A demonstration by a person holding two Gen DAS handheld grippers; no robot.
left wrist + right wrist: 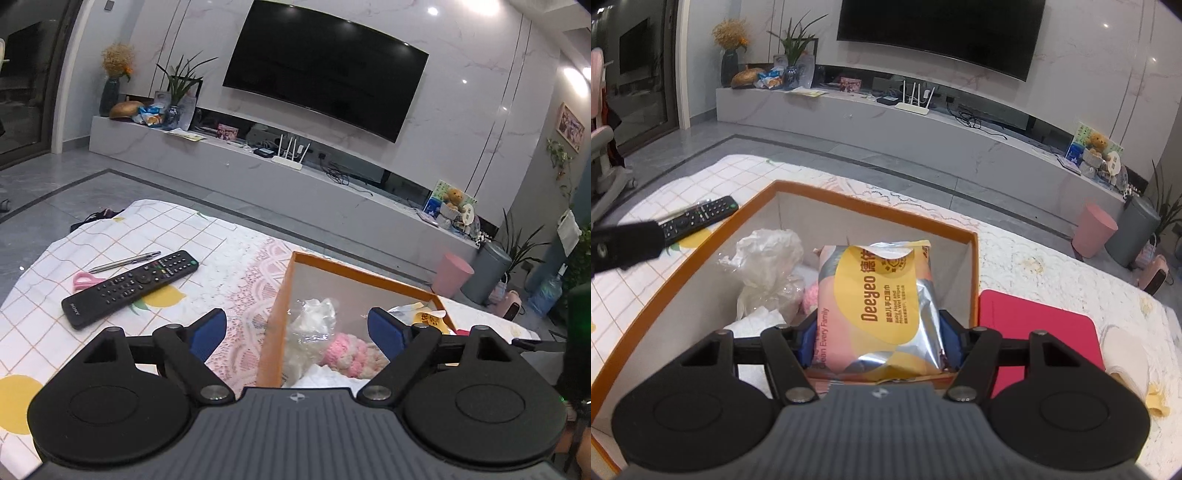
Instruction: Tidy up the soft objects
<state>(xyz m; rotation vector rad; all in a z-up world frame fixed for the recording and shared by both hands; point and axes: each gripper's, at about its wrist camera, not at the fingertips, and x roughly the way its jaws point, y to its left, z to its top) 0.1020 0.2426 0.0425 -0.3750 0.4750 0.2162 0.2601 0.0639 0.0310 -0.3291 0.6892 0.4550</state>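
An orange-rimmed box (362, 271) (871, 201) stands on the tablecloth. Inside it lie a crumpled clear plastic bag (314, 317) (768, 258), a pink and white knitted piece (347, 350) (812, 295) and some white cloth (753, 317). My left gripper (295, 325) hangs over the box's left wall, open wide, with nothing between its blue pads. My right gripper (877, 332) is shut on a yellow and silver pack of wet wipes (882, 291) (430, 317), held over the right half of the box.
Left of the box lie a black remote (129, 286), a pen (125, 261) and pink scissors (86, 278). A red pad (1034, 332) and a white paper roll (1126, 354) sit right of the box. Beyond the table's far edge is open floor.
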